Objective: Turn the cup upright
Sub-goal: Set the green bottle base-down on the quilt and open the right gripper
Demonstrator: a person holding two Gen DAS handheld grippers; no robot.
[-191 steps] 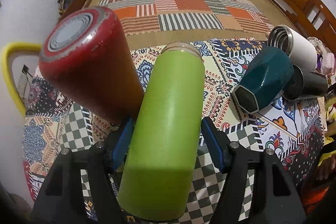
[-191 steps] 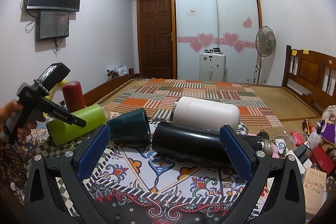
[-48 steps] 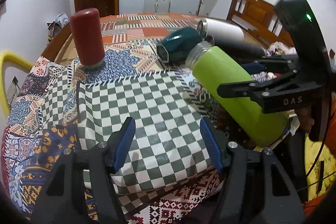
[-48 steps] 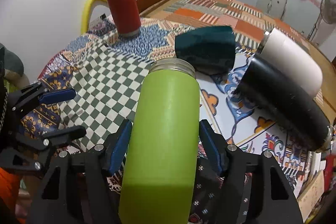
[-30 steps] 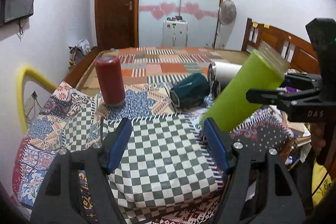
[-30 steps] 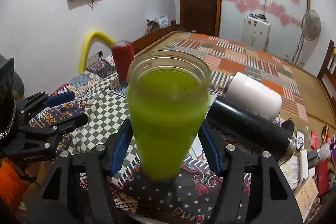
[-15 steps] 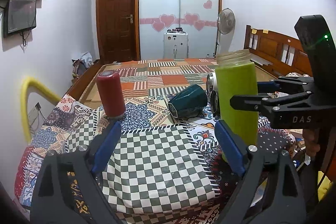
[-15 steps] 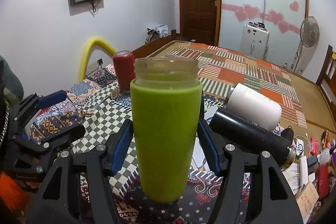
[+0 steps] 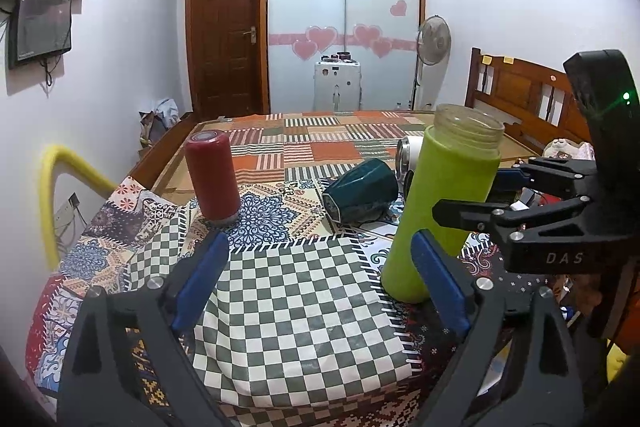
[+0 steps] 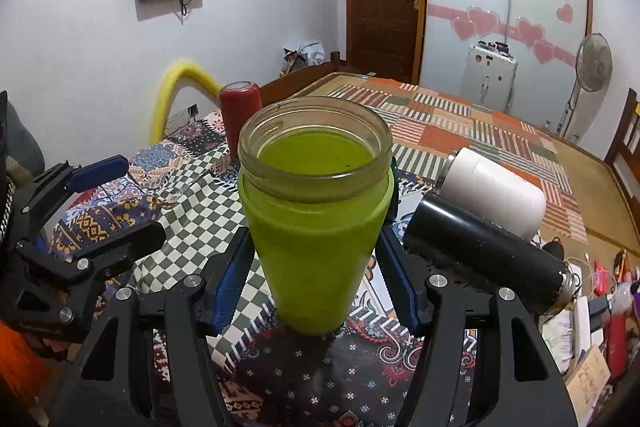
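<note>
On the far left a yellow padded hoop [image 9: 50, 195] rose beside the patterned cloth [image 9: 288, 299] that covered the table. Next along stood the red tumbler [image 9: 212, 181], mouth down on the blue floral patch, alone and well apart from the others. The left gripper [image 9: 318, 291] hung low over the near edge of the checked patch with its blue pads spread wide and nothing between them; it was plainly open and touched no cup.

Toward the middle a dark teal cup [image 9: 360, 193] lay on its side, base end facing the left camera. Just to its right stood the green cup [image 10: 316, 223], mouth up, its clear glass rim open to the room and its base on the dark floral part of the cloth at the edge of the checks. It leaned a little in the left view, so whether its base sat flat I could not tell. The right gripper [image 10: 316, 259] came in from the near side and had the cup between its blue pads, one pad against each flank about halfway up the green sleeve, clamped on it.

Behind and to the right a white flask [image 10: 494, 189] and a black flask [image 10: 480, 255] lay on their sides, touching each other, the black one nearer.
</note>
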